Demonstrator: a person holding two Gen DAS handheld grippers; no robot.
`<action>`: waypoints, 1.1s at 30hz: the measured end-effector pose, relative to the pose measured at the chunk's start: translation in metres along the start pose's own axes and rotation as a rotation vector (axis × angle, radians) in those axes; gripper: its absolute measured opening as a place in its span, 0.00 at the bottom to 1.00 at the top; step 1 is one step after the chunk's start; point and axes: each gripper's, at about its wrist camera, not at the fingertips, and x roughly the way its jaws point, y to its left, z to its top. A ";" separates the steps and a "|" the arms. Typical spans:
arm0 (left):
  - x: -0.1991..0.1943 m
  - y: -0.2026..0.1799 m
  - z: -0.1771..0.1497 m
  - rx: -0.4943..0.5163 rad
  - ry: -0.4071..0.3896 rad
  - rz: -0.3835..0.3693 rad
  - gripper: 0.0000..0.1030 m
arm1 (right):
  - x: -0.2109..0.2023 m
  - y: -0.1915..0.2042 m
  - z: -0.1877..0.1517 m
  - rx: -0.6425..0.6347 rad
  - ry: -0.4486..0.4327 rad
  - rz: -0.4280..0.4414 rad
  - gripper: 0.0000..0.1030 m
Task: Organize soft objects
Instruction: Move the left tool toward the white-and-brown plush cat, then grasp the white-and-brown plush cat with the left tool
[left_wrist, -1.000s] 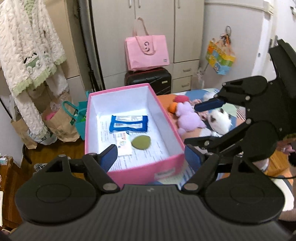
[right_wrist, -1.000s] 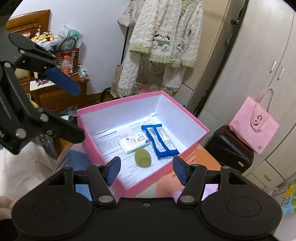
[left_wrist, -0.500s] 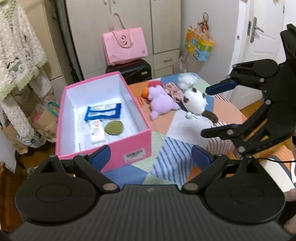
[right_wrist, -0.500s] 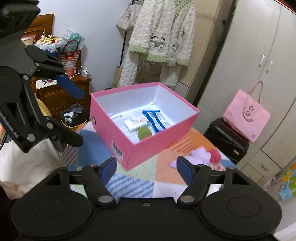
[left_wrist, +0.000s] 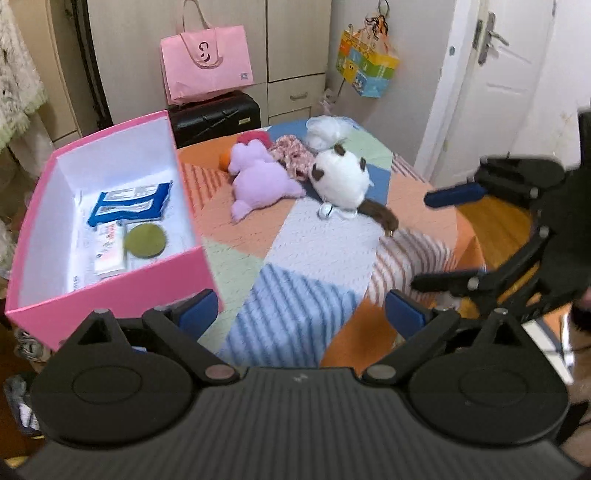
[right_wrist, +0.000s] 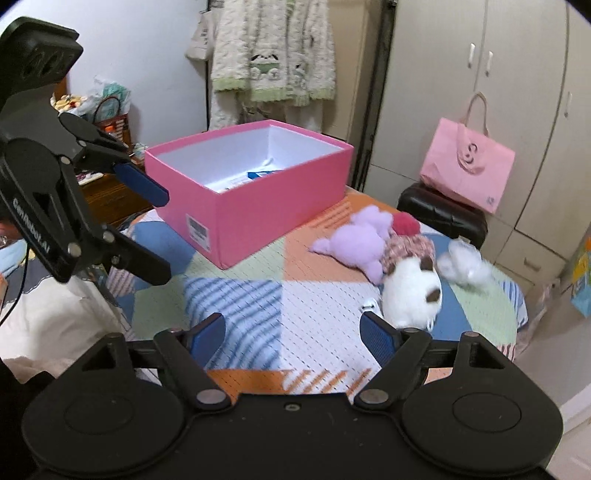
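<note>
A pink box (left_wrist: 110, 291) stands on the left of the patchwork-covered table (left_wrist: 317, 251). It holds blue packets (left_wrist: 129, 203), a white packet (left_wrist: 109, 251) and a green round pad (left_wrist: 145, 240). Right of it lie a purple plush (left_wrist: 258, 181), a white plush with brown patches (left_wrist: 338, 181), a pink patterned cloth piece (left_wrist: 291, 153), a red pompom (left_wrist: 255, 138) and a white fluffy item (left_wrist: 327, 127). My left gripper (left_wrist: 300, 312) is open and empty over the blue striped patch. My right gripper (right_wrist: 292, 332) is empty, its jaws opening, just short of the white plush (right_wrist: 410, 295).
A pink tote bag (left_wrist: 207, 62) sits on a black suitcase (left_wrist: 218, 114) behind the table, in front of wardrobe doors. A fluffy robe (right_wrist: 273, 55) hangs behind the box (right_wrist: 280, 206). A white door (left_wrist: 498, 74) is at the right; the table's right edge drops to wooden floor.
Both grippers have drawn back from over the pink box and swung toward the plush toys, sinking lower. Both sets of jaws stand wider than before. The box's contents are unchanged.
</note>
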 end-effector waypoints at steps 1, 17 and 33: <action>0.004 -0.002 0.003 -0.006 -0.017 0.003 0.95 | 0.002 -0.003 -0.005 -0.006 -0.013 -0.009 0.84; 0.112 -0.017 0.046 -0.082 -0.059 -0.093 0.94 | 0.071 -0.081 -0.055 0.209 -0.208 -0.083 0.85; 0.178 -0.026 0.076 -0.117 -0.178 -0.141 0.86 | 0.124 -0.118 -0.041 0.330 -0.077 -0.039 0.83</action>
